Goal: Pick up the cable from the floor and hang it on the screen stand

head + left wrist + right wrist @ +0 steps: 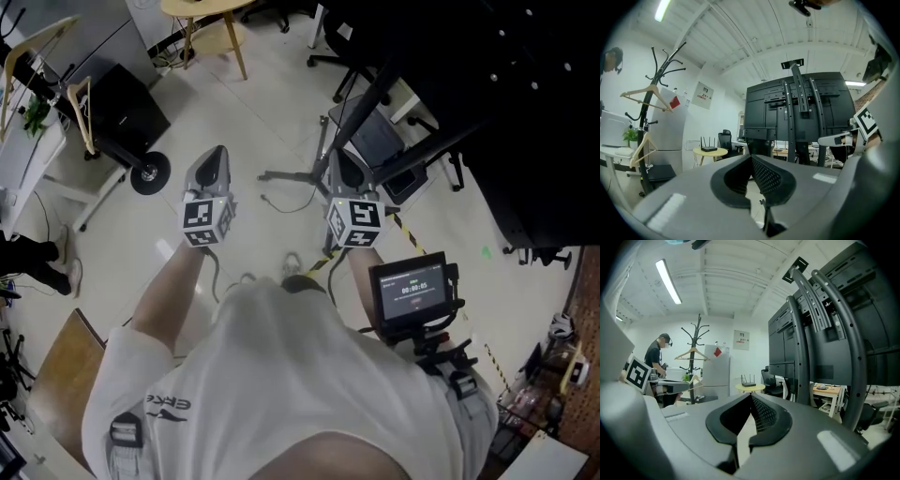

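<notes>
"ERKE" logo [169, 403] on white shirt [281, 366]; small screen [411, 287] near right tongs [342, 161]

Left gripper [217, 153] beside right gripper [343, 159]

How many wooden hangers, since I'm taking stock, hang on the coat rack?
2: upper hanger high on the coat rack, lower hanger beside its pole. Others may be hidden.

Screen stand [506, 122] partly out of view
</notes>
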Demonstrator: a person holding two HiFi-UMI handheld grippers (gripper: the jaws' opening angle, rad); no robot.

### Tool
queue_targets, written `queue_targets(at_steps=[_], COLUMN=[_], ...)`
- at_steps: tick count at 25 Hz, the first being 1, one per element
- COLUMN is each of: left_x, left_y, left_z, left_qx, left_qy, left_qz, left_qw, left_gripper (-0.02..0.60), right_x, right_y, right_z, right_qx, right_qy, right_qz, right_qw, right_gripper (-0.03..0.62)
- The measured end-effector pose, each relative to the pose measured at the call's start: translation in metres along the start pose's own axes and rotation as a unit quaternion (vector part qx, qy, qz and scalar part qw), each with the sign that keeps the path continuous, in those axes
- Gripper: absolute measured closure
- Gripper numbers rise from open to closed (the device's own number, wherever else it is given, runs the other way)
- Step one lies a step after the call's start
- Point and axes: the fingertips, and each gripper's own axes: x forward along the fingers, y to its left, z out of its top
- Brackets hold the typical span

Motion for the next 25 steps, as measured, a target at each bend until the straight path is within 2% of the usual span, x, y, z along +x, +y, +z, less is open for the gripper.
queue_targets(at_steps=[5,11,18,25], left_x=[0.034,0.062,0.098,0.124], left_y=[-0.003,0.003,0.023,0.036], left_z=[-0.019,-0.086,-0.19,-0.325], left_qx=[0.0,0.007,0.017,0.018], left_qy=[0.015,0.073,0.114,0.13], left_qz=[0.005,0.005,-0.006,-0.025], left_qw=[0.9999,0.9973,0.9934,0.9911], left_gripper=[0.58,0.58,0.58,0.58], right_x=[0.029,0.064,0.106,0.134], right_y=[-0.023,-0.038,-0.044,-0.04], right_z=[-0.019,-0.081,-0.185,-0.32], right_qx=[-0.002,-0.003,0.002,-0.002], right_qy=[0.02,0.059,0.103,0.123], right_qz=[0.008,0.016,0.018,0.022], right_qw=[1.0,0.998,0.995,0.992], right_gripper=[0.58,0.58,0.58,0.58])
